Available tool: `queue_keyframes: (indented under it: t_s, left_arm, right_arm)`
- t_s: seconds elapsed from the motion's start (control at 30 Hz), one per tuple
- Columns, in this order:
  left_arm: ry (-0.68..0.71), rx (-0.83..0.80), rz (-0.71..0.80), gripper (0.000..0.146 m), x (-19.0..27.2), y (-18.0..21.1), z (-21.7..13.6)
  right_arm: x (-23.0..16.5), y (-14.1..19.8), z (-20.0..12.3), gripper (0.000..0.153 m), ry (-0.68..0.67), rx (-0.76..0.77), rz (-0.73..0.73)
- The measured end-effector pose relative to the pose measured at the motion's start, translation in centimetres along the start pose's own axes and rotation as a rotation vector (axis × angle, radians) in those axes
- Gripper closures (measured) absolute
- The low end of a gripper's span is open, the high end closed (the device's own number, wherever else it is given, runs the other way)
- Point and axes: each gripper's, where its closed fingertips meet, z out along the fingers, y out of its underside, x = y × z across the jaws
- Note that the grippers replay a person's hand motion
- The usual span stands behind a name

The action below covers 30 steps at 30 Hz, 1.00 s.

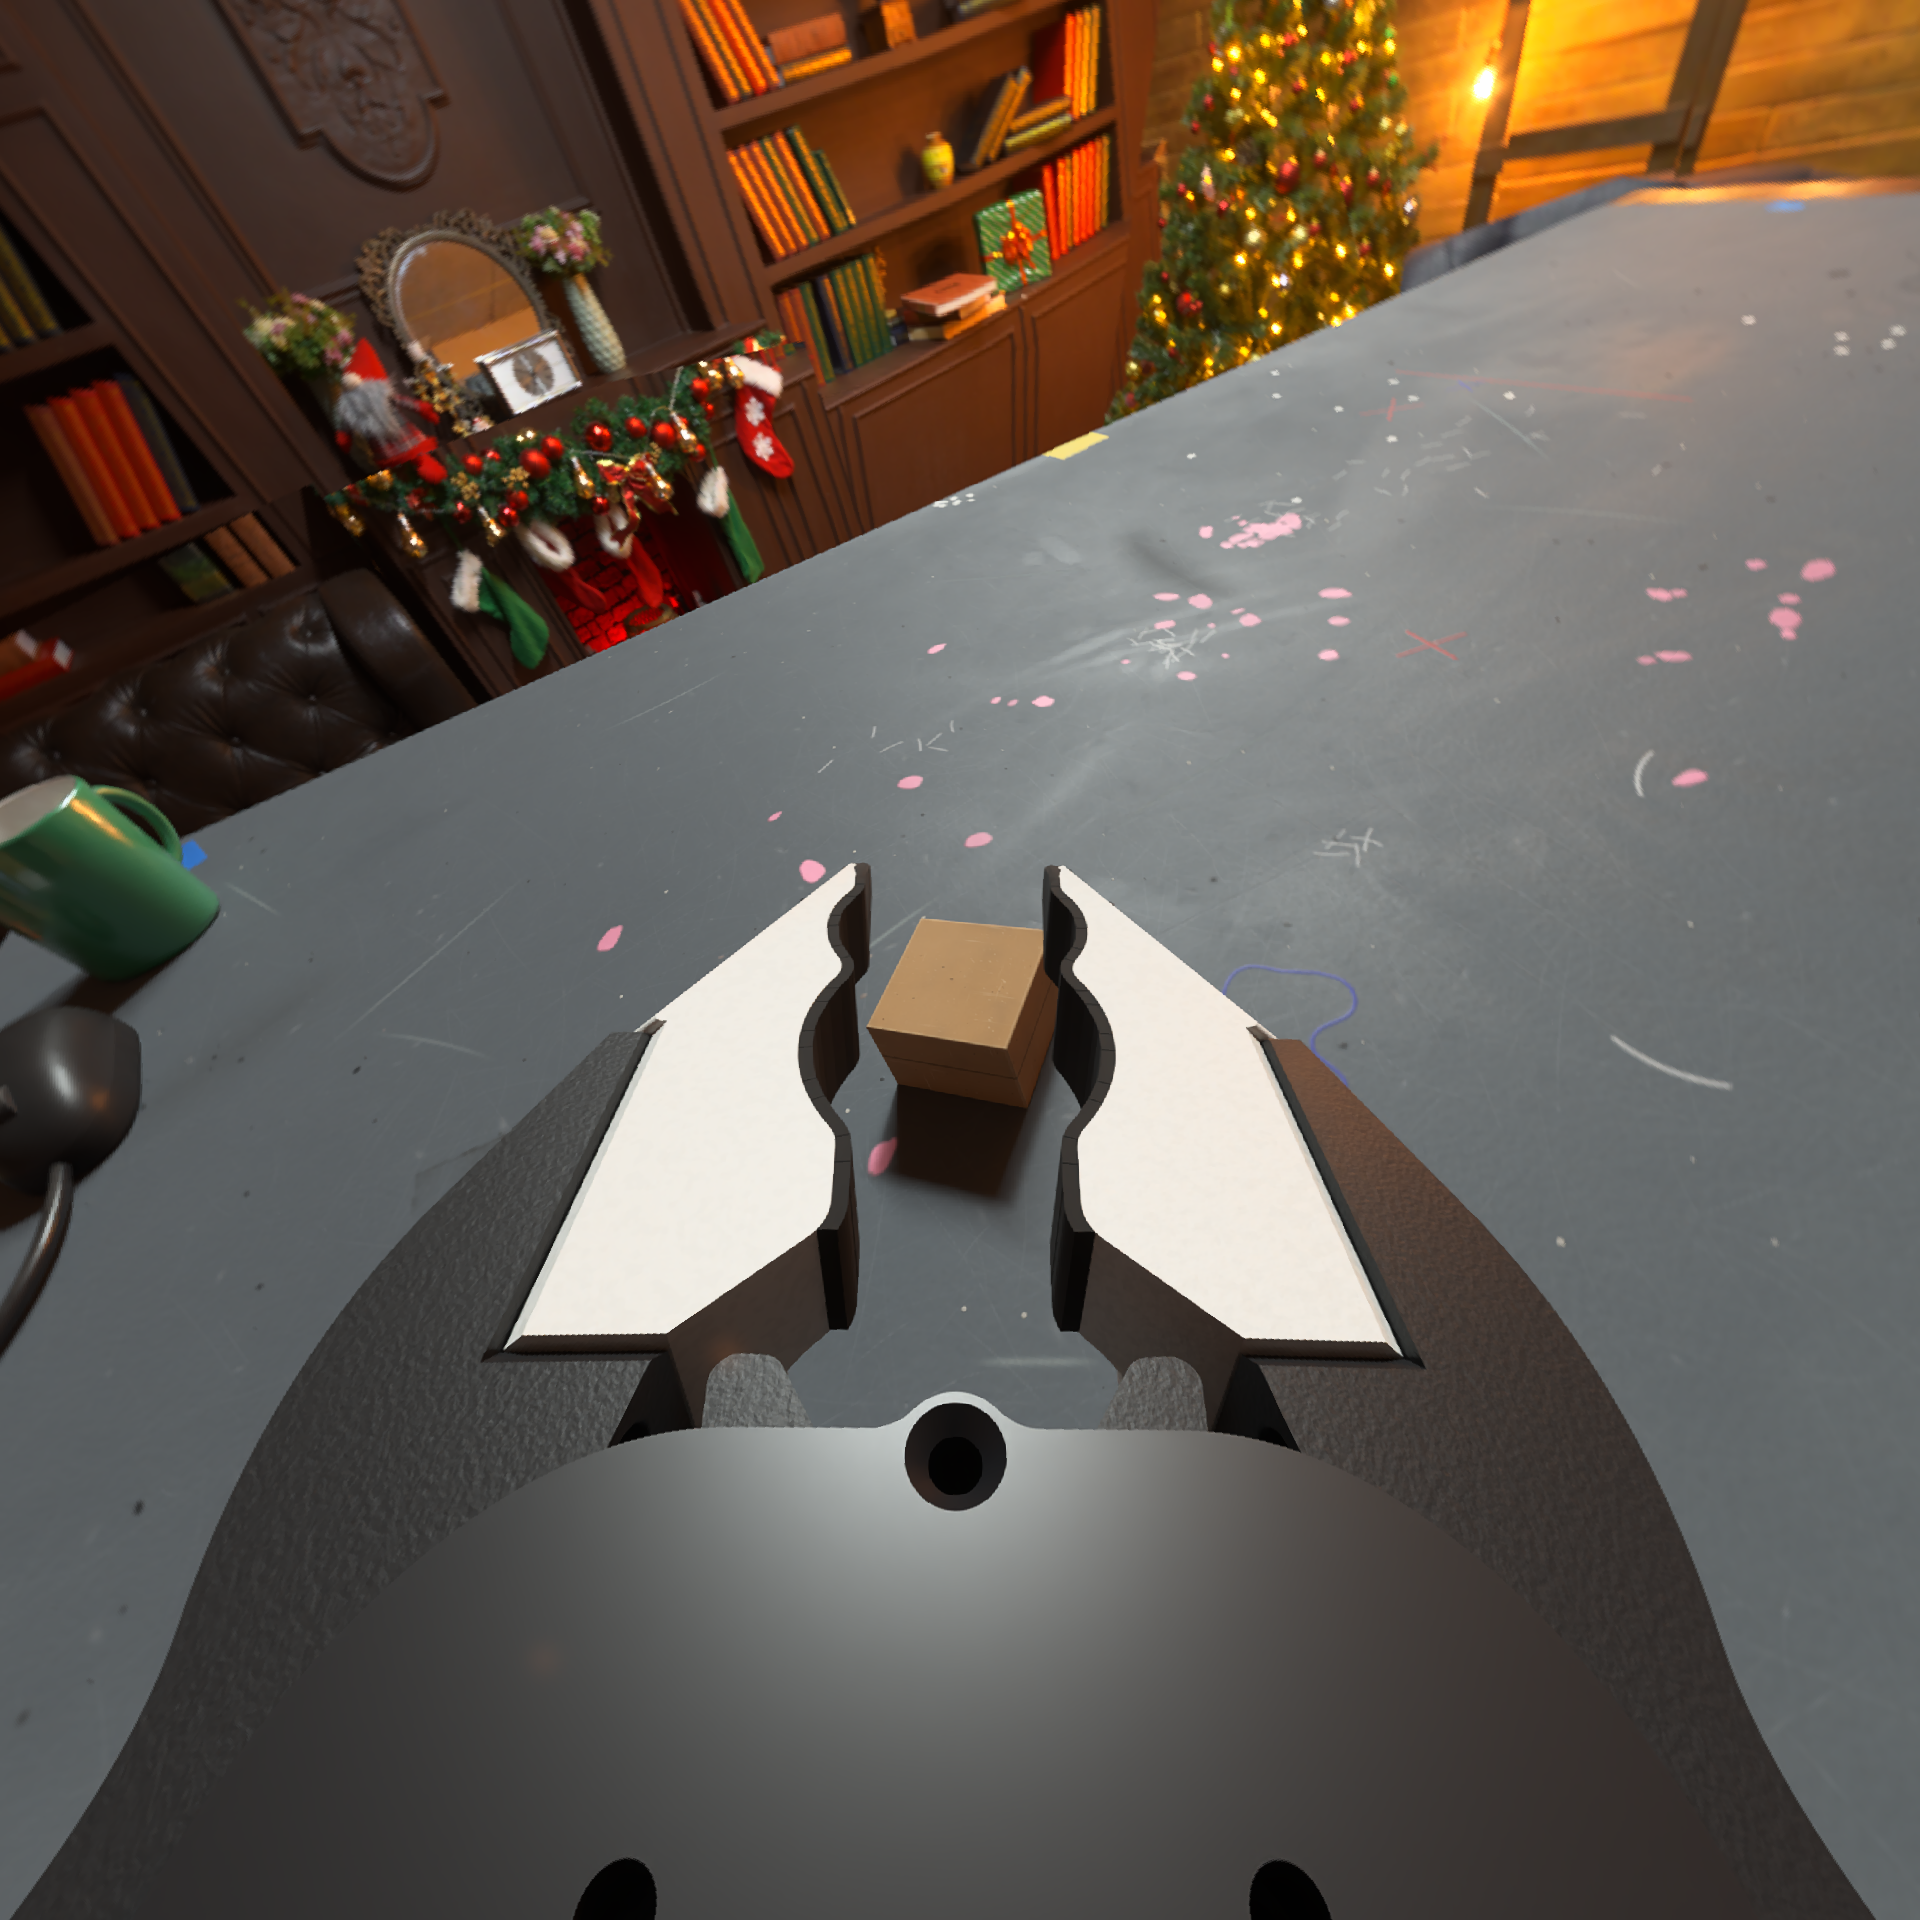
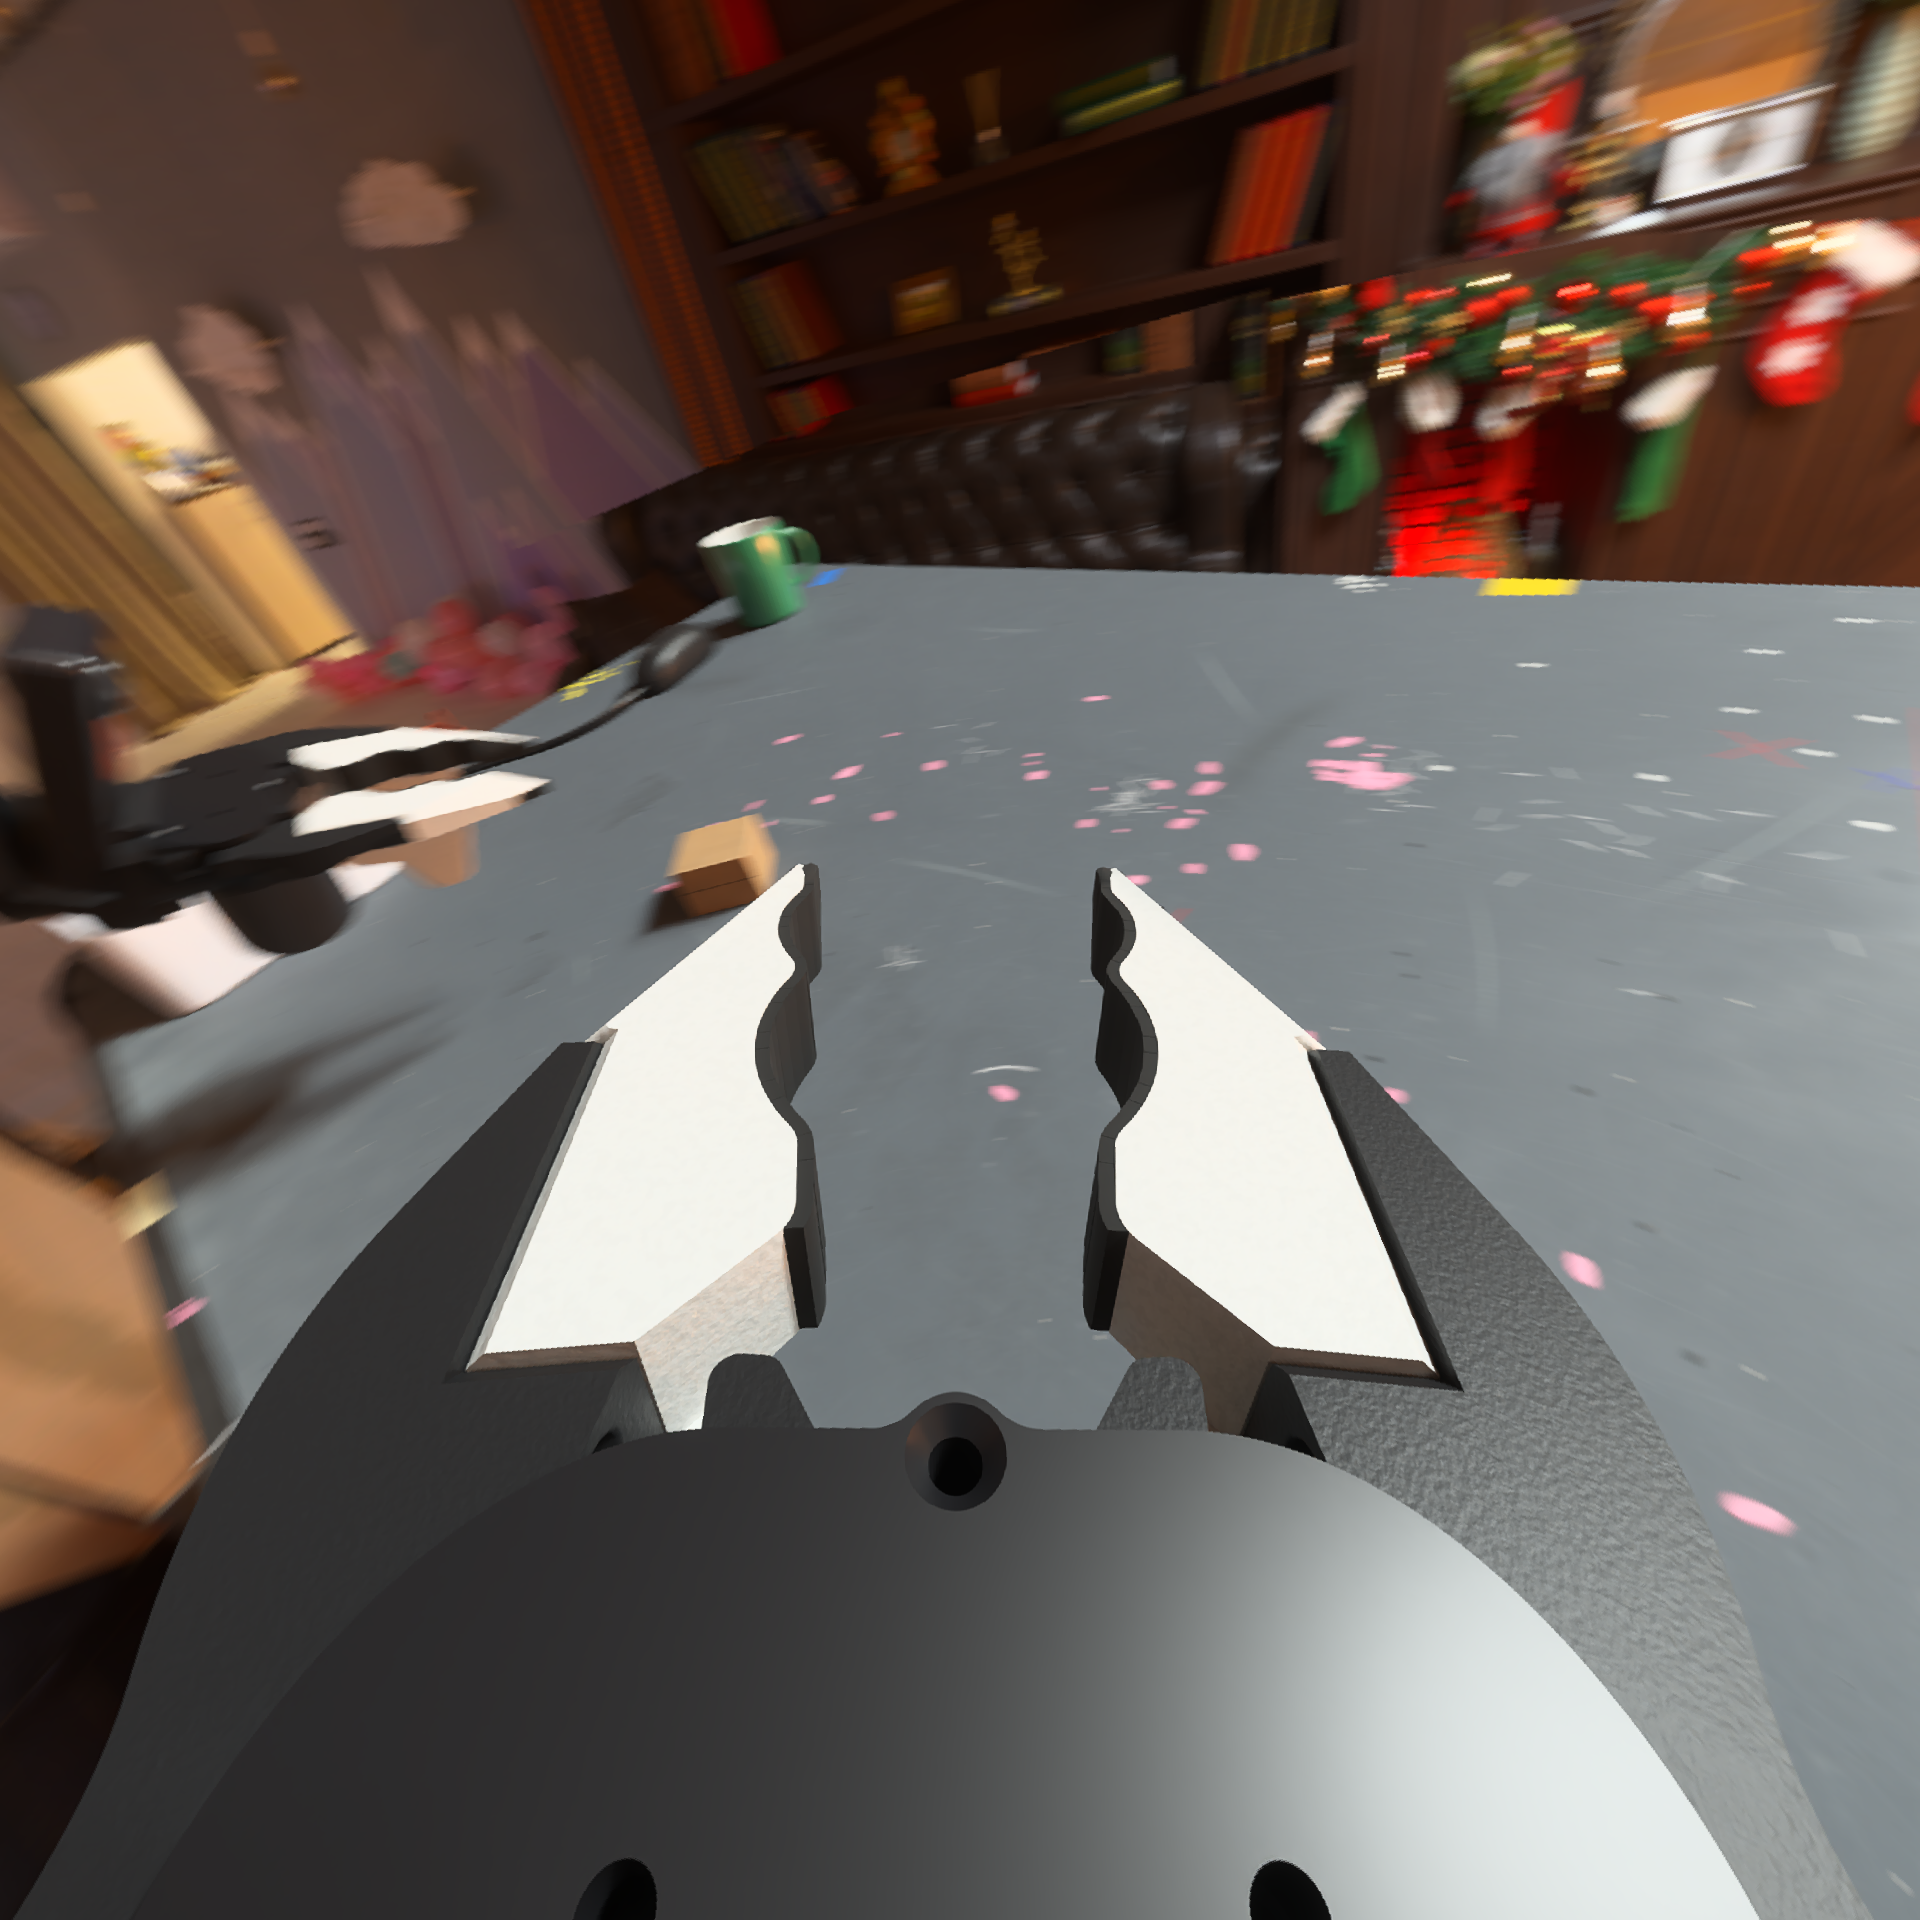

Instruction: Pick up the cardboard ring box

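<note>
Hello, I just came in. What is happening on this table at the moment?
The left gripper is going for the small cardboard box on the grey table. It is open, and in the left wrist view the box appears between its fingers, apparently touching one and apart from the other, so nothing is clamped yet. The box rests on the table. The right gripper is open and holds nothing. A green mug and a dark corded object sit off to the side.
</note>
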Motion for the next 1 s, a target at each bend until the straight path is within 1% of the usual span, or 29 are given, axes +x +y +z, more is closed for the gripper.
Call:
queue_keyframes:
  t_s: [0.07, 0.1, 0.17, 0.23, 0.3, 0.4, 0.47, 0.6, 0.67, 0.73, 0.83, 0.9, 1.0]
  left_arm:
    - [-0.024, 0.006, -0.033, 0.107, -0.5, 0.0, 0.1]
    - [-0.039, 0.007, -0.037, 0.104, -0.6, 0.0, 0.2]
    - [-0.051, -0.004, -0.031, 0.098, -0.6, 0.3, 0.4]
    - [-0.024, -0.027, -0.023, 0.095, -0.1, 0.7, 0.8]
    - [-0.023, -0.058, -0.018, 0.095, -0.2, 1.6, 1.3]
    - [-0.059, -0.123, 0.015, 0.095, -0.6, 3.3, 2.2]
    - [-0.032, -0.144, 0.016, 0.094, -0.1, 3.9, 2.8]
    - [0.070, -0.188, 0.036, 0.094, 0.6, 3.8, 4.0]
    - [0.141, -0.257, 0.041, 0.093, 0.7, 3.9, 5.0]
    - [0.203, -0.392, 0.037, 0.087, 0.5, 5.0, 6.2]
    - [0.218, -0.595, 0.066, 0.079, 0.0, 7.0, 7.5]
    - [0.234, -0.654, 0.095, 0.075, 0.2, 7.7, 7.9]
    - [0.260, -0.683, 0.142, 0.078, 0.5, 8.5, 8.4]
  right_arm:
    - [-3.1, -0.3, -0.6, 0.098, -0.126, -0.023, -0.028]
    - [-4.0, -0.6, -1.0, 0.098, -0.143, -0.004, -0.056]
    - [-4.6, -1.1, -1.5, 0.098, -0.102, 0.062, -0.112]
    - [-4.7, -1.0, -1.6, 0.098, -0.079, 0.044, -0.147]
    - [-4.9, -0.8, -1.6, 0.098, -0.094, 0.031, -0.136]
    - [-6.3, -1.0, -1.8, 0.098, -0.200, 0.032, -0.086]
    - [-6.9, -1.3, -2.0, 0.098, -0.242, 0.048, -0.070]
    - [-7.1, -1.0, -2.3, 0.098, -0.235, 0.040, -0.082]
    - [-7.6, -1.0, -2.4, 0.098, -0.272, 0.038, -0.067]
    - [-7.8, -1.2, -2.5, 0.098, -0.289, 0.048, -0.056]
    - [-7.8, -1.2, -2.6, 0.098, -0.265, 0.044, -0.081]
    - [-8.0, -1.3, -2.8, 0.098, -0.260, 0.047, -0.093]
    - [-8.3, -1.3, -3.0, 0.098, -0.268, 0.051, -0.100]
